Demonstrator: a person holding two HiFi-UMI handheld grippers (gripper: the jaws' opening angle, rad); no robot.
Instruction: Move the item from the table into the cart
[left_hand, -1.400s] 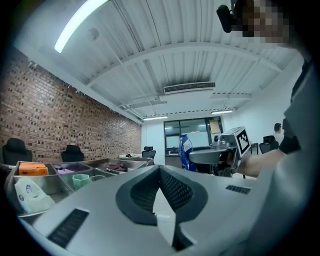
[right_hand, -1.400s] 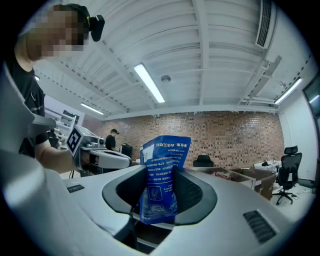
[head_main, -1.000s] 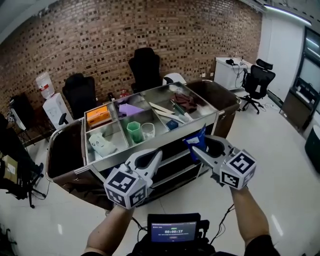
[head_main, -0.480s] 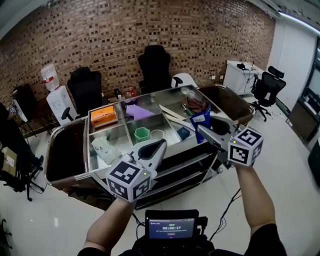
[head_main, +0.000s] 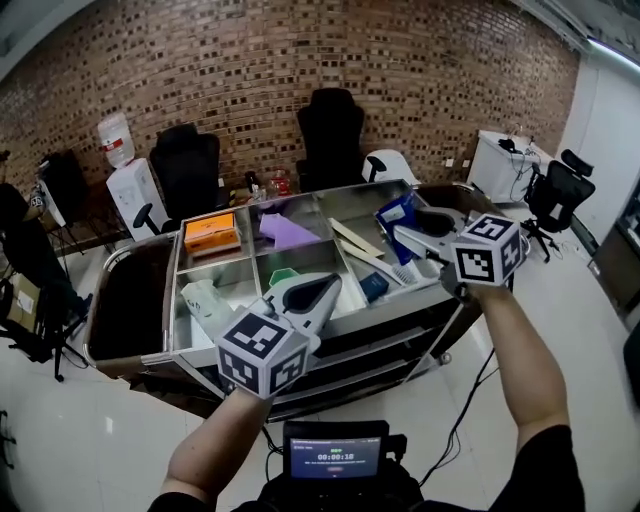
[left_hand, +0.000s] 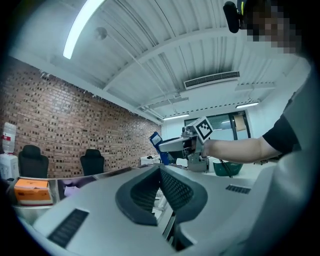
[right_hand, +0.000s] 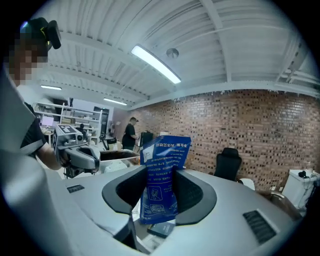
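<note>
A blue printed pouch (right_hand: 162, 180) stands upright between the jaws of my right gripper (right_hand: 161, 192), which is shut on it. In the head view that right gripper (head_main: 403, 229) holds the blue pouch (head_main: 395, 215) over the right-hand compartments of the steel cart (head_main: 330, 316). My left gripper (head_main: 322, 290) hangs at the cart's front edge, jaws shut and empty; its own view shows the left gripper (left_hand: 160, 181) with pads pressed together. The right gripper and pouch (left_hand: 158, 146) appear beyond it.
The cart's tray holds an orange box (head_main: 211, 233), a purple sheet (head_main: 288, 232), a white glove (head_main: 203, 298), a green cup (head_main: 283, 275) and long tools (head_main: 365, 252). Black office chairs (head_main: 335, 135) and a water dispenser (head_main: 132, 195) stand behind it by the brick wall.
My right gripper has carried the blue pouch from below the cart's front edge up and over the tray's right side. The left gripper has moved closer to the cart's front.
</note>
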